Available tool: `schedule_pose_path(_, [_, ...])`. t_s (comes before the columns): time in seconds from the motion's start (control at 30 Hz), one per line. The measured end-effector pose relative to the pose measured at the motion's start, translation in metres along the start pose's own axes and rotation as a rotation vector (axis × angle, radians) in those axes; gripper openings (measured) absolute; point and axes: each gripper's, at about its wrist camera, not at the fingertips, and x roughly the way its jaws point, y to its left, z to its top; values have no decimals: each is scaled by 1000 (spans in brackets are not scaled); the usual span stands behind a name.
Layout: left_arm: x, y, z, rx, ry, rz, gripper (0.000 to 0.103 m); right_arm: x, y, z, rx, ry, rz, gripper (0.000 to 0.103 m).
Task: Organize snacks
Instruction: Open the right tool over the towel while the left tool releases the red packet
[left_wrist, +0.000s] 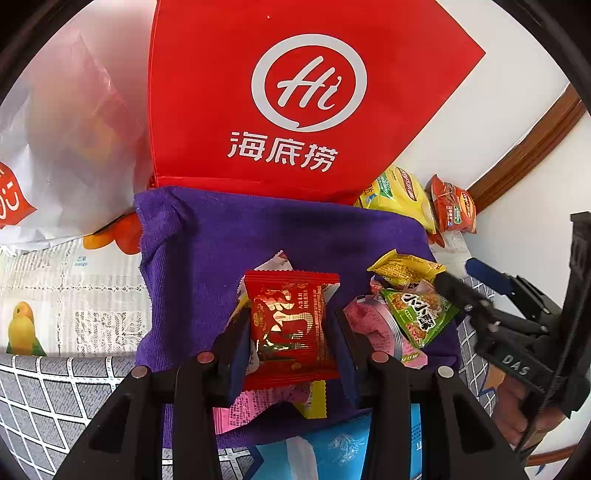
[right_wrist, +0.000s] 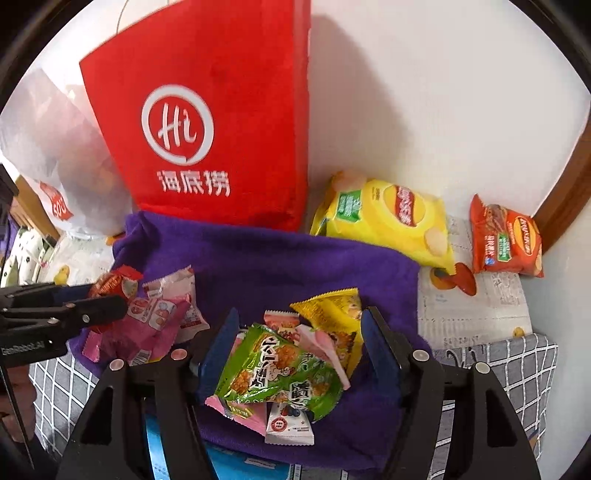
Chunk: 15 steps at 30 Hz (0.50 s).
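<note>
Small snack packets lie on a purple towel (left_wrist: 229, 236). My left gripper (left_wrist: 290, 325) is shut on a red snack packet (left_wrist: 291, 328), held over pink and yellow packets. My right gripper (right_wrist: 299, 350) is open, its jaws either side of a green snack packet (right_wrist: 277, 373) that lies on a yellow packet (right_wrist: 332, 314) and pink ones. In the left wrist view the right gripper (left_wrist: 465, 291) shows beside the green packet (left_wrist: 421, 314). In the right wrist view the left gripper (right_wrist: 107, 302) shows at the left with the red packet (right_wrist: 110, 282).
A tall red bag (left_wrist: 295, 96) with a white logo stands behind the towel, also in the right wrist view (right_wrist: 207, 122). A white plastic bag (left_wrist: 62, 147) is to its left. A yellow chips bag (right_wrist: 388, 218) and an orange bag (right_wrist: 506, 240) lean on the wall.
</note>
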Motion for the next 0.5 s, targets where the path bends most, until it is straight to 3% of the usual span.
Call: schedule_pose_path(0.5, [-1, 0, 1, 2, -3, 26, 39, -21, -2, 5, 16, -63, 0, 69])
